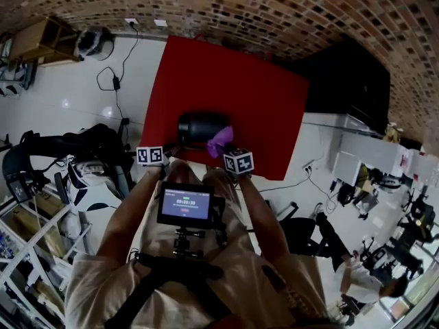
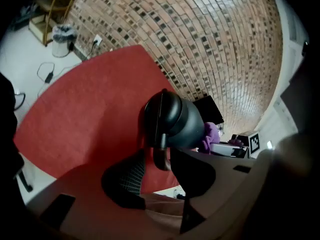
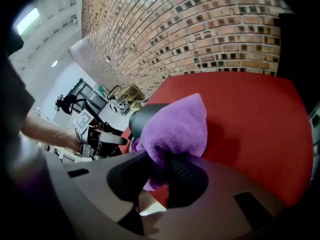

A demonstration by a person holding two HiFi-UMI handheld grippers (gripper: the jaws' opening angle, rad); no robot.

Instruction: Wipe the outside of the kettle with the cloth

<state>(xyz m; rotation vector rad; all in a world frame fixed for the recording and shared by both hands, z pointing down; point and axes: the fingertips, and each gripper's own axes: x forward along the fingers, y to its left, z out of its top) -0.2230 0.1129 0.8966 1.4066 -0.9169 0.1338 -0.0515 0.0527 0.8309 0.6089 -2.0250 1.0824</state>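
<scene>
A black kettle [image 1: 201, 127] stands on the red table [image 1: 260, 108] near its front edge. In the left gripper view the kettle [image 2: 175, 119] fills the middle, its handle [image 2: 160, 149] hanging towards me. My left gripper [image 2: 159, 155] is open, with the handle's lower end between the jaws and a red gap beside the left pad [image 2: 131, 176]. My right gripper [image 3: 161, 159] is shut on a purple cloth [image 3: 175, 129], which bunches up in front of the kettle [image 3: 142, 116]. Seen from the head view, the cloth [image 1: 219, 141] lies against the kettle's right front side.
A brick wall [image 1: 226, 5] runs behind the table. A black cabinet [image 1: 350, 81] stands at the table's right. On the white floor at left are cables [image 1: 113, 81], a bin [image 1: 92, 41], a wooden stand [image 1: 41, 38] and dark bags [image 1: 75, 146]. A screen [image 1: 185, 205] sits at my chest.
</scene>
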